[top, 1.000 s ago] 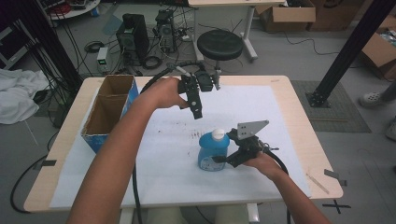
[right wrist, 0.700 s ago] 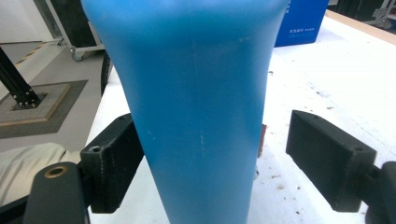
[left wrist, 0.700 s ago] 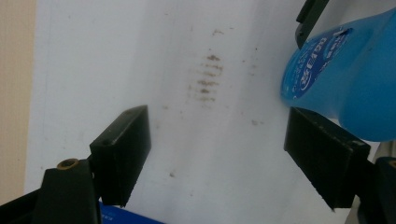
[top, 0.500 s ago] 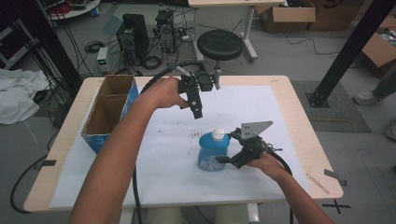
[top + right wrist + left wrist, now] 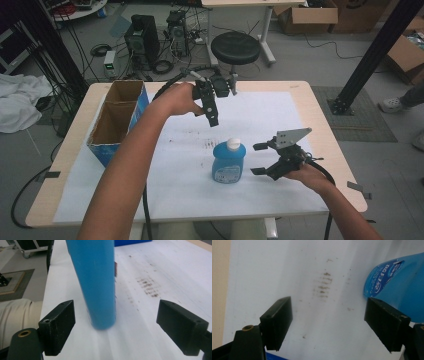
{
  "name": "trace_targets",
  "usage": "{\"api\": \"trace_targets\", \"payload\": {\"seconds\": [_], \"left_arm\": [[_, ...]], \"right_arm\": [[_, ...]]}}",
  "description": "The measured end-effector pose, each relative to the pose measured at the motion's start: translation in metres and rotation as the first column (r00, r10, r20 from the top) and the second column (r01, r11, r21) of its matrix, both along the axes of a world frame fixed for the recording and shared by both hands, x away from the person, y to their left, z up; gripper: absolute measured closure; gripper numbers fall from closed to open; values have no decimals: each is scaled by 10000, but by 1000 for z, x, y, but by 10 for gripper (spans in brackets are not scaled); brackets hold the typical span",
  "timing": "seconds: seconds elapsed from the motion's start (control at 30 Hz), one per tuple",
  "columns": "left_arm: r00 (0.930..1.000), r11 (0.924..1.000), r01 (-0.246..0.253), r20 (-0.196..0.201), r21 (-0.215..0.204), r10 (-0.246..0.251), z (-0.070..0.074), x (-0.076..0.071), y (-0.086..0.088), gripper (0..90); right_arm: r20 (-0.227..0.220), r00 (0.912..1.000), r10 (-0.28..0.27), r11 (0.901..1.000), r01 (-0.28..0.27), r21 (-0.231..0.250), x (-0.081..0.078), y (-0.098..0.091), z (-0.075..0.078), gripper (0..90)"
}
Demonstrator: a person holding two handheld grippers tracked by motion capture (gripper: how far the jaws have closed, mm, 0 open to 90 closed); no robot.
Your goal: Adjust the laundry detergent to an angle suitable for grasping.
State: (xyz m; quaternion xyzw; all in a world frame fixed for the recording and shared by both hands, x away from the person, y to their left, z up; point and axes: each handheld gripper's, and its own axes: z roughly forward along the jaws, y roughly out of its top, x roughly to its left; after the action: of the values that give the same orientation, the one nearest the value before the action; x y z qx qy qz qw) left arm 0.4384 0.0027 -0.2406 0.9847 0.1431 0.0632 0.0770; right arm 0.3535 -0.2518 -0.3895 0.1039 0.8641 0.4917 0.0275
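Blue plastic bottle point(image 5: 228, 163), flat-sided with a white round cap, stood upright mid-table on the smudged white paper sheet point(image 5: 175, 165). Right gripper point(image 5: 259, 159) sat just beside it; its jaws had just been opening, wide apart, nothing held. Left gripper point(image 5: 214, 119) hung above the sheet, jaws apart, empty. Open cardboard box point(image 5: 116, 120) at the table's left edge.
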Motion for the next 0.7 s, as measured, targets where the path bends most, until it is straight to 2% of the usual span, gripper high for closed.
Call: {"api": "trace_targets", "payload": {"seconds": [0.3,0.57,0.7], "left_arm": [[10000,9999,42,-42,-95,-42,-3,4,-3,226],[10000,9999,23,-65,-158,-24,-4,8,-4,222],[9999,9998,45,-94,-177,-47,-5,10,-4,224]], "right_arm": [[-539,9957,-759,9947,718,-739,8,-38,28,152],[-321,9907,-1322,9819,1265,-1413,23,-57,58,155],[-211,9893,-1444,9672,1367,-2139,37,-60,73,158]]}}
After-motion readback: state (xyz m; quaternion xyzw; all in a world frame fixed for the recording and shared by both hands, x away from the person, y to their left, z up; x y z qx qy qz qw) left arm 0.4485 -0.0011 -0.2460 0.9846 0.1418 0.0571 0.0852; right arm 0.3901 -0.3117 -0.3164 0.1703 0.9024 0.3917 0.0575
